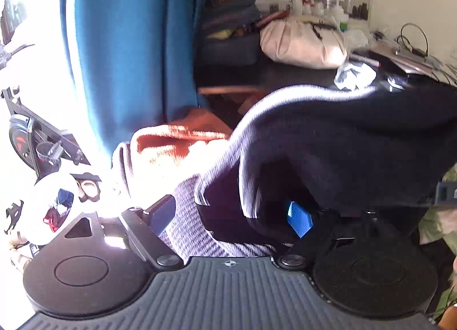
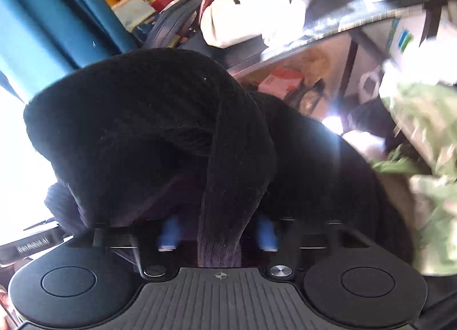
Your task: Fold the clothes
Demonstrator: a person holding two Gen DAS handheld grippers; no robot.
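Note:
A black ribbed knit garment [image 1: 342,141] hangs bunched in front of both cameras, and sunlight turns its edge pale in the left wrist view. My left gripper [image 1: 231,217] is open, its blue pads [image 1: 298,218] wide apart, with slack folds of the garment lying between them. In the right wrist view the same black garment [image 2: 142,107] fills the middle, and a narrow strip of it drops between the blue pads [image 2: 170,233] of my right gripper [image 2: 218,234]. Those jaws stand apart and the blurred pads do not press the strip. An orange garment [image 1: 182,141] lies behind in bright light.
A teal curtain [image 1: 128,44] hangs at the left beside a bright window. A dark desk [image 1: 285,73] behind carries a white bag [image 1: 302,41] and much clutter. An exercise bike [image 1: 28,135] stands at the far left. Green-patterned cloth [image 2: 422,130] lies at the right.

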